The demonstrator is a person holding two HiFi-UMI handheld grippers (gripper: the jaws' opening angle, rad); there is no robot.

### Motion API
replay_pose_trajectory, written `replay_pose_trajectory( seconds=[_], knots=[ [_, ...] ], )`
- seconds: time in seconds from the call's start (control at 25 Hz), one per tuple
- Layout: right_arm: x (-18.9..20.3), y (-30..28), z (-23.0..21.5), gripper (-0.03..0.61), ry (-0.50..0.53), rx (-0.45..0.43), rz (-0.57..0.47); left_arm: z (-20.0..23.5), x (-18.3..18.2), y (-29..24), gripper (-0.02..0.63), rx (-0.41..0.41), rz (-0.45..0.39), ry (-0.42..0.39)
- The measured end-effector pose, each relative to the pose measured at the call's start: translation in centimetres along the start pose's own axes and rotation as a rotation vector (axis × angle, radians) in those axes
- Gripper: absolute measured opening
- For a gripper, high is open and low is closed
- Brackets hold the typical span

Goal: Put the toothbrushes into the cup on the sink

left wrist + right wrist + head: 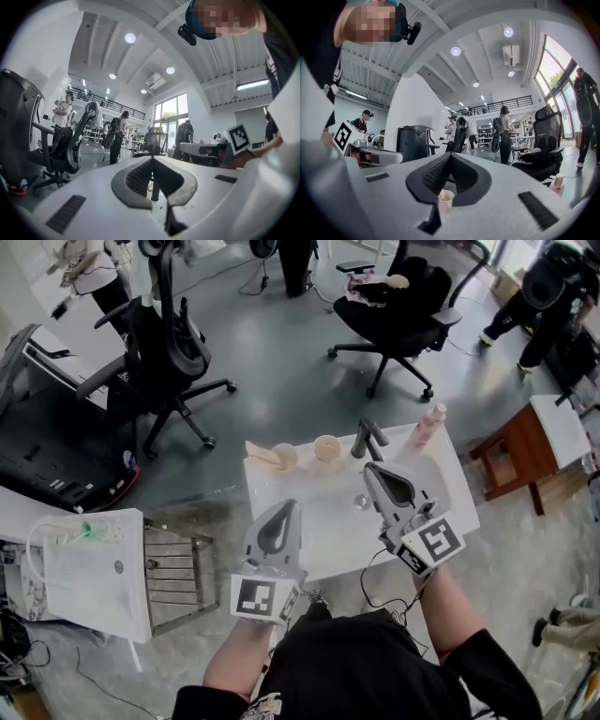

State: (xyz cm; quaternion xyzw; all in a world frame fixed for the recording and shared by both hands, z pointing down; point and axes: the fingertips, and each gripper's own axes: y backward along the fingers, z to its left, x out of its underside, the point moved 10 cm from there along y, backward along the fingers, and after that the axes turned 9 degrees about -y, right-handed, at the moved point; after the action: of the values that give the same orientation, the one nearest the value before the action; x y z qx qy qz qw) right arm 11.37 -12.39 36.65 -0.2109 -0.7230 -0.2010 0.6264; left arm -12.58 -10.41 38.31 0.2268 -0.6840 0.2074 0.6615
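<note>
Now both grippers closed and empty, short of the cups

What looks like a toothbrush (262, 453), a pale tan strip too small to be sure of, lies at the far left corner of the white sink worktop (328, 526). Its long axis runs roughly left to right, and its right end touches or rests in the left cup (284, 457). A second cup (327, 449) stands just beside that one to the right, near the tap (367, 437). A pink bottle (427, 427) stands at the far right corner.

The right gripper view shows a cup (445, 200) low beneath the fingers, with a thin stick leaning in it. I cannot tell which of the two cups this is.

The left gripper (287, 507) hangs over the near edge of the worktop, almost straight below the tan strip and the left cup. Its fingers (140, 176) are pressed together with nothing between them. The right gripper (371, 469) is further in over the worktop, close to the tap and the second cup. Its fingers (436, 176) are likewise together and hold nothing.

In my judgement the left gripper is the nearer one to the strip, which lies ahead of it and slightly to its left. Its closed fingers would have to spread and meet the strip across its length, not along it, before any lift into a cup
</note>
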Motion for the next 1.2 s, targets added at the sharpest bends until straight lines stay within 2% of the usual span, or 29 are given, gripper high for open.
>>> replay_pose_trajectory(
  seconds=[0.2,0.52,0.68,0.96,1.2],
  knots=[
    [-0.4,4.7,0.9,0.006,0.035,-0.033,0.005,-4.3,-0.1,1.2,0.006,-0.027,0.018,-0.017],
    [0.3,15.4,0.1,0.006,-0.009,-0.126,0.025,-16.2,-0.8,5.1,0.006,-0.120,0.046,-0.050],
    [0.1,19.5,0.4,0.006,-0.024,-0.179,0.032,-20.2,-1.5,8.2,0.006,-0.193,0.064,-0.025],
    [-0.3,22.3,2.4,0.006,-0.058,-0.225,0.034,-22.1,-2.4,12.5,0.006,-0.276,0.062,-0.022],
    [0.4,22.8,5.3,0.005,-0.071,-0.211,0.049,-21.2,-2.9,15.4,0.006,-0.282,0.076,-0.030]
  ],
)
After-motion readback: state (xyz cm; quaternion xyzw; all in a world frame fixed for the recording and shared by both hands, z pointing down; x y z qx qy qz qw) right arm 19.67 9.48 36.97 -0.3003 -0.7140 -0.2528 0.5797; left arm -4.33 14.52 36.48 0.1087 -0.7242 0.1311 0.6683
